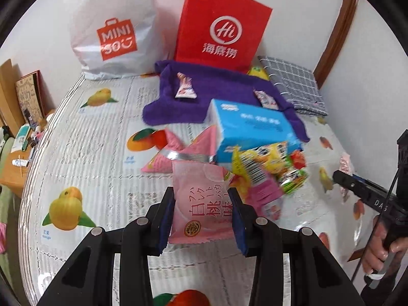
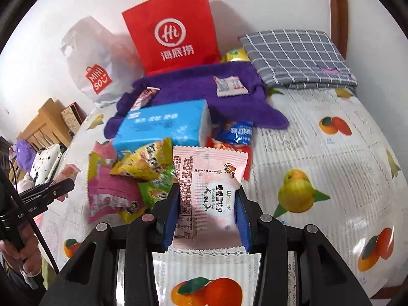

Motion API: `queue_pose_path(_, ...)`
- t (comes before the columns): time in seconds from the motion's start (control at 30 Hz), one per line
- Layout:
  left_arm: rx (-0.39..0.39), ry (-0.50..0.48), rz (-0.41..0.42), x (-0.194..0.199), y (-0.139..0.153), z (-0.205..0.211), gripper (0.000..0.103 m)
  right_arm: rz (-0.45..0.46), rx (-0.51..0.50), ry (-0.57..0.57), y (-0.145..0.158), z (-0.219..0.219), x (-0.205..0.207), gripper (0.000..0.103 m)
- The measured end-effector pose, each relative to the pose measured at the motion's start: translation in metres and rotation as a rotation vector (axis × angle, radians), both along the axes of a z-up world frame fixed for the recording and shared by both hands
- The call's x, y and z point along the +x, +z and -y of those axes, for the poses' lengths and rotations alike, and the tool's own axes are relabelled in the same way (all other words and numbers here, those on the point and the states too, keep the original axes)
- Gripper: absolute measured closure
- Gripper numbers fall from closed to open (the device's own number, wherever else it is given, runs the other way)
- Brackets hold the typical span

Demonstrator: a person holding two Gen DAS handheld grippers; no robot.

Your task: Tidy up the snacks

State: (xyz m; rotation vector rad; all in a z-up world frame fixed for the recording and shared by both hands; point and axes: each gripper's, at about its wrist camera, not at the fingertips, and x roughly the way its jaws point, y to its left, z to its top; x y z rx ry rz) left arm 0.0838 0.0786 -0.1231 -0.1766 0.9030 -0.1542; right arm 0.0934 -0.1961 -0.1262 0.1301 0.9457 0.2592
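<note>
Each claw grips one snack above the tabletop (image 2: 318, 132): the left claw (image 1: 202, 219) holds a pink peach packet (image 1: 201, 204), the right claw (image 2: 207, 216) a pale pink wafer packet (image 2: 209, 193). The step in hand seems carrying; next, both probably need placing on the purple towel (image 2: 193, 84).

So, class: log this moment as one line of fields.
left gripper: shut on pink peach-flavour snack packet | right gripper: shut on pale pink snowflake-crisp packet | both over fruit-print tablecloth | snack pile beside blue tissue pack
</note>
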Motion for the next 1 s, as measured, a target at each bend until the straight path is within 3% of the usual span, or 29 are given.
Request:
queue_pose_path(0.4, -0.024, -0.076, 0.067, 0.022, 0.047, 0.038, 0.064, 0.064, -0.032, -0.009, 0.042, -0.004, 0.011, 0.062)
queue_pose_path(1.0, -0.018, -0.111, 0.095, 0.063, 0.074, 0.063, 0.064, 0.108, -0.043, -0.003, 0.074, -0.01, 0.051, 0.062)
